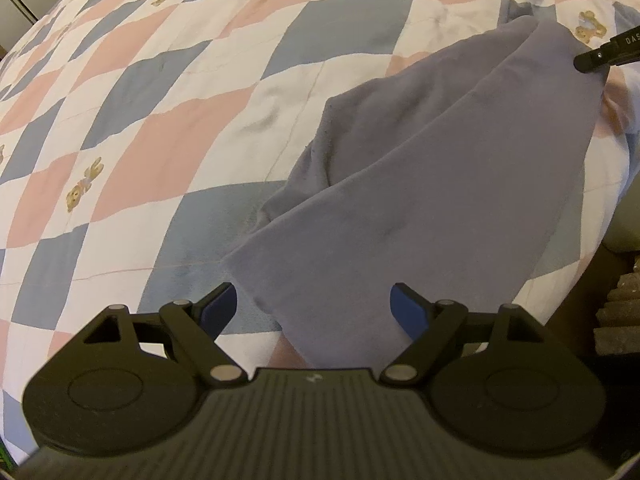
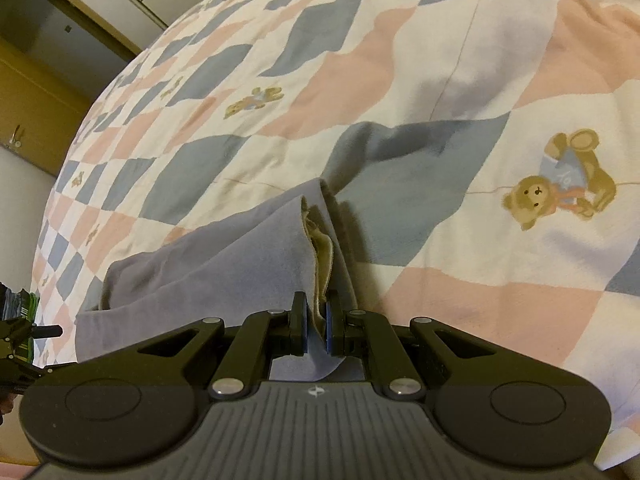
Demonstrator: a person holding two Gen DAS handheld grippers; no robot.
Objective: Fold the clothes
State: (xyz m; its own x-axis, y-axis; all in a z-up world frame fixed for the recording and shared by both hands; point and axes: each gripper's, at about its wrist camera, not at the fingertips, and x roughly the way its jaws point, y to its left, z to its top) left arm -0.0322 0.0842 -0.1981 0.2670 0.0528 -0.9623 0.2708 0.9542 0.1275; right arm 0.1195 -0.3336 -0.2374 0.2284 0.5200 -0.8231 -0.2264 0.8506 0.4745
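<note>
My right hand-held gripper (image 2: 316,324) pinches one end of the grey garment (image 2: 224,248); my left hand-held gripper (image 1: 314,308) is spread wide over its near corner at lower centre. The garment (image 1: 420,168) lies on the checked quilt (image 1: 168,112), running toward the upper right. It looks soft, light and limp, so I'd take the corner hem. The quilt offers open room to the left.
</note>
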